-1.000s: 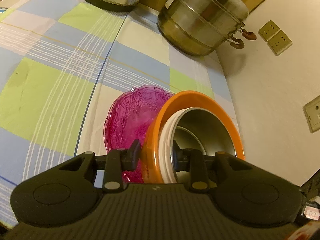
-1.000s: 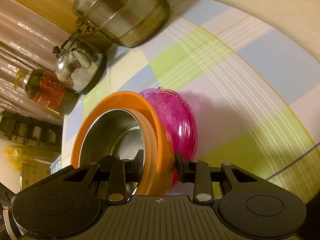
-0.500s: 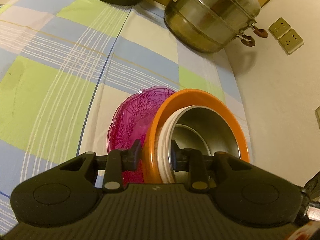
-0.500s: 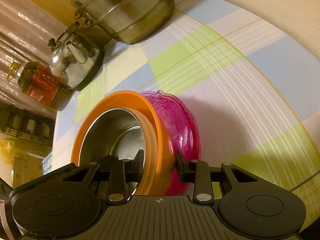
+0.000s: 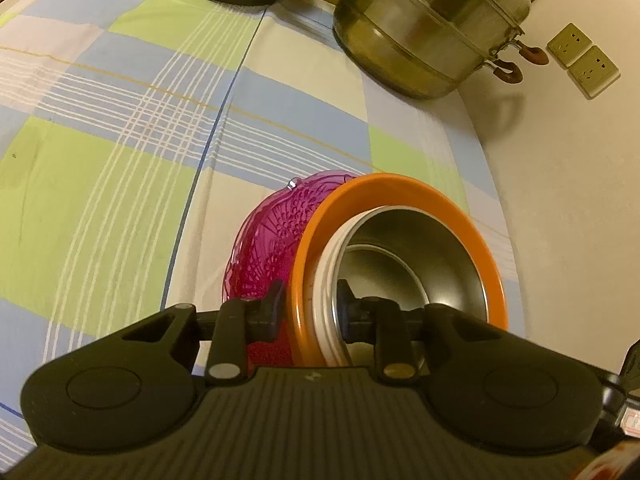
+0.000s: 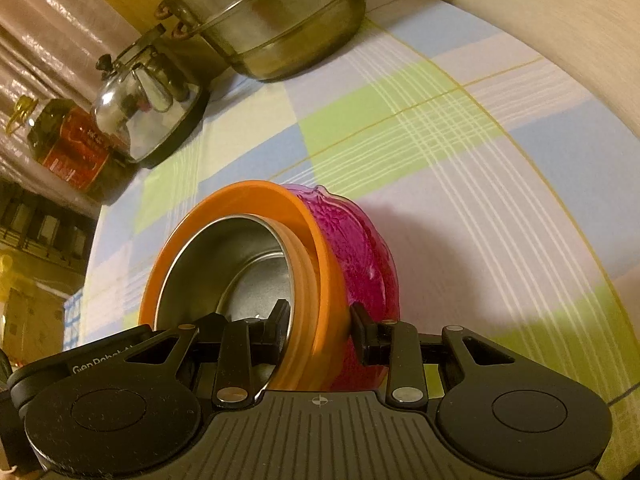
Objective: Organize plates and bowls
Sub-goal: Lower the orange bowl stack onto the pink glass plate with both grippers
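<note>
Left wrist view: the left gripper angles down at the checked tablecloth, clamped on the nested stack's rim, orange bowl and steel bowl between its fingers, pink plate outermost. Its jaws have just been closing on that rim. Wall sockets show only here.

Right wrist view: the right gripper pinches the opposite rim. Only here appear a kettle and bottle. The steamer pot sits nearer the frame's top than before.

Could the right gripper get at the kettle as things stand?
Probably not: the right gripper is shut on the nested bowls' rims, shared with the left gripper. The kettle stands clear beyond.
</note>
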Demonstrator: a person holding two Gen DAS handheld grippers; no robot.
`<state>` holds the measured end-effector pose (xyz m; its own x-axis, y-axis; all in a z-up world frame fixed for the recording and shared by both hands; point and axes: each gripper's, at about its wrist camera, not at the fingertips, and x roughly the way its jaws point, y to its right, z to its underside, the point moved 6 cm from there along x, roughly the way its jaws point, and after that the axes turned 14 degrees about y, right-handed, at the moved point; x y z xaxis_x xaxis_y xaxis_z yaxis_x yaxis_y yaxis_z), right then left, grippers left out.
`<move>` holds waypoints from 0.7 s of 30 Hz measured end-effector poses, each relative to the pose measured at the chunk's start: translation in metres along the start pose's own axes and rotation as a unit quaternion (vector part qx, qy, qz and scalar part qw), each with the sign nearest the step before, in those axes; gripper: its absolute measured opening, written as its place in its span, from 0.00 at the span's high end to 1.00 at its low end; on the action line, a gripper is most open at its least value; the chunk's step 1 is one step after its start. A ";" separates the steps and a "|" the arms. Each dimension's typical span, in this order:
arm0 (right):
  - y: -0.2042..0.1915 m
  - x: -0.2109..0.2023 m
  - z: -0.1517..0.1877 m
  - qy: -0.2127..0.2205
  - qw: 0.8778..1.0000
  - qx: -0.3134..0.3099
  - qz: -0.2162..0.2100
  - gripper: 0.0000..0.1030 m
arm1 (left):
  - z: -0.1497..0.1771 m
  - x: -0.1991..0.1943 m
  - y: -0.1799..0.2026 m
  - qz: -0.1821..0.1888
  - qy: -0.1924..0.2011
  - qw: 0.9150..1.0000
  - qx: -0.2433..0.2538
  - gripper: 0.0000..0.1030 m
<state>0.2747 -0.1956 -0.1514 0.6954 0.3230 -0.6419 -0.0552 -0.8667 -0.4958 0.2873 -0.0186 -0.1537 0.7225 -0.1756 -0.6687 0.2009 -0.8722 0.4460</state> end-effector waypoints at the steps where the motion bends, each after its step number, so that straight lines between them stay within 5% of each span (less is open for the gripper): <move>1: -0.001 0.001 0.000 0.001 1.000 -0.004 0.000 0.68 | 0.000 0.000 0.000 0.000 0.000 1.000 0.002 0.78; 21: -0.013 0.009 0.000 -0.001 0.997 -0.076 0.015 0.68 | -0.001 0.005 0.001 -0.003 0.003 0.999 0.032 0.77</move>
<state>0.2820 -0.1815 -0.1505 0.6931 0.2974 -0.6567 0.0338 -0.9234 -0.3825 0.2920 -0.0200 -0.1561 0.7252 -0.1677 -0.6678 0.1625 -0.9008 0.4027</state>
